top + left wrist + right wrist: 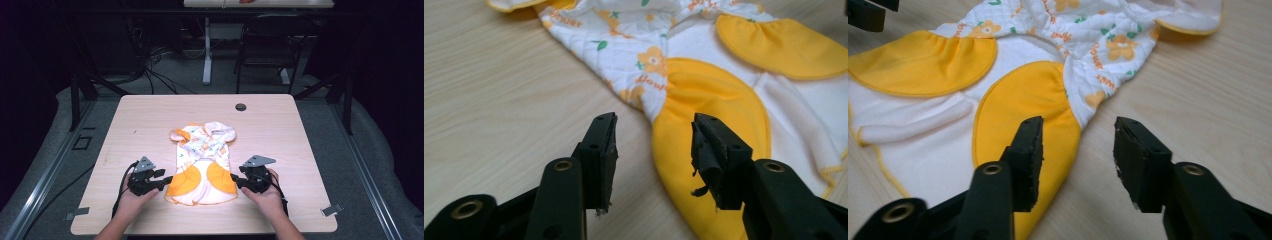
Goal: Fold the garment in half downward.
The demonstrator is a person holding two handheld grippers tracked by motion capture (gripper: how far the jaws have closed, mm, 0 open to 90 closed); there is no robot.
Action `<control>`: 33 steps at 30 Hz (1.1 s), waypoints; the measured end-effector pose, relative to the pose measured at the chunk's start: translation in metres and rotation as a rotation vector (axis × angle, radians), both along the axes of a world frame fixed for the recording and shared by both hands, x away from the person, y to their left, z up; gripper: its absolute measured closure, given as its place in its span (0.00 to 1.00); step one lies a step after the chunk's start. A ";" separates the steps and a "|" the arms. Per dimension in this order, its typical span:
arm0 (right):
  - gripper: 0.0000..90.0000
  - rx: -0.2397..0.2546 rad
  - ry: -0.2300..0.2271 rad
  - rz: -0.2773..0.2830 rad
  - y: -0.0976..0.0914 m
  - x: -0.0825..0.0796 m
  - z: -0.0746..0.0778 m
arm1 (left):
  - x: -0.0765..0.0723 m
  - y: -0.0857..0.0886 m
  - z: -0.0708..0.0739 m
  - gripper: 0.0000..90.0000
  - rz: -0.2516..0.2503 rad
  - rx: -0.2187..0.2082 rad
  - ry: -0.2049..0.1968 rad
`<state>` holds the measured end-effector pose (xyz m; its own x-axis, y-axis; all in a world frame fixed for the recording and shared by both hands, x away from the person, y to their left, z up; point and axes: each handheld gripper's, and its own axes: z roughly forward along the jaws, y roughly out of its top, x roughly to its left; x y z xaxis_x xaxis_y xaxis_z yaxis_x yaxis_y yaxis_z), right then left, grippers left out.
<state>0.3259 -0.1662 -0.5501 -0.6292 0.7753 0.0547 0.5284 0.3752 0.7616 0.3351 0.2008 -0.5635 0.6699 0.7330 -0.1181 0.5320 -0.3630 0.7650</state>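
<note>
Left claw (167,180) sits at the garment's (202,165) near left edge in the high view, right claw (234,178) at its near right edge, the little floral-and-yellow piece lying flat mid-surface (150,115). Over to the left gripper view: left claw (654,142) gapes wide, empty, one jaw over bare wood, the other over the yellow panel (709,105). Right gripper view now: right claw (1078,145) also wide, holding nothing, straddling the garment's (1023,100) yellow hem edge.

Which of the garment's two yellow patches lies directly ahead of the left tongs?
The yellow patch on the garment's left edge, just ahead of the open left tongs; the other patch lies farther off.
</note>
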 end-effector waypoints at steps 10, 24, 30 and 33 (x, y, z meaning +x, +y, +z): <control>0.97 -0.014 0.034 0.071 0.027 0.029 -0.012 | 0.025 -0.032 -0.004 0.89 -0.056 0.037 -0.007; 1.00 -0.079 0.066 0.108 0.035 0.029 -0.026 | 0.029 -0.038 -0.014 0.99 -0.097 0.090 0.030; 1.00 -0.063 0.079 0.128 0.034 0.021 -0.027 | 0.022 -0.036 -0.013 0.99 -0.111 0.096 0.040; 1.00 -0.075 0.080 0.157 0.034 0.012 -0.026 | 0.016 -0.034 -0.013 0.99 -0.129 0.090 0.052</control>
<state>0.3381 -0.1317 -0.5759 -0.7386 0.6718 0.0553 0.5171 0.5120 0.6859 0.3507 0.1668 -0.5761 0.7541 0.6503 -0.0923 0.5142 -0.4971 0.6990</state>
